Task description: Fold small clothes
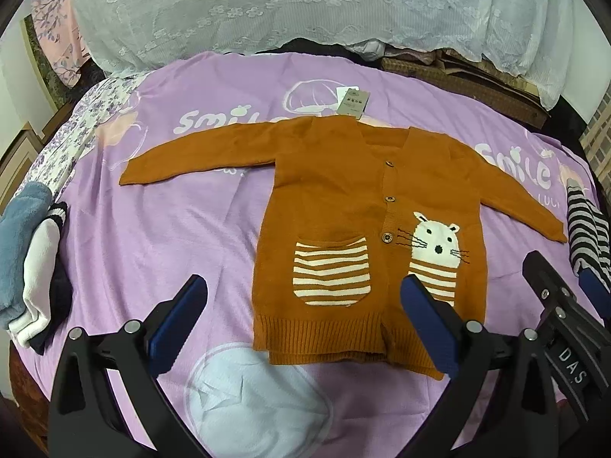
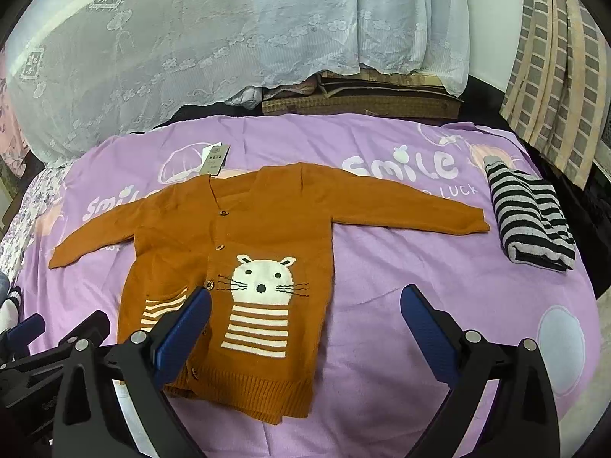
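- Both claws are hovering spread wide and empty over the near hem: the left gripper [image 1: 303, 324] and the right gripper [image 2: 305, 328], side by side.
- An orange knit cardigan [image 1: 343, 198] is lying flat, front up, in the middle of the purple bedspread [image 1: 160, 236], both sleeves stretching out to left and right.
- Wooden buttons are running down its front; a striped pocket [image 1: 331, 271] is sitting left of them, a white mouse face [image 2: 263, 276] right.
- A paper tag [image 1: 353, 102] is poking out at the far collar.
- A folded striped garment [image 2: 530, 221] is resting well apart on the right; folded clothes [image 1: 30, 263] are piling up at the left edge.
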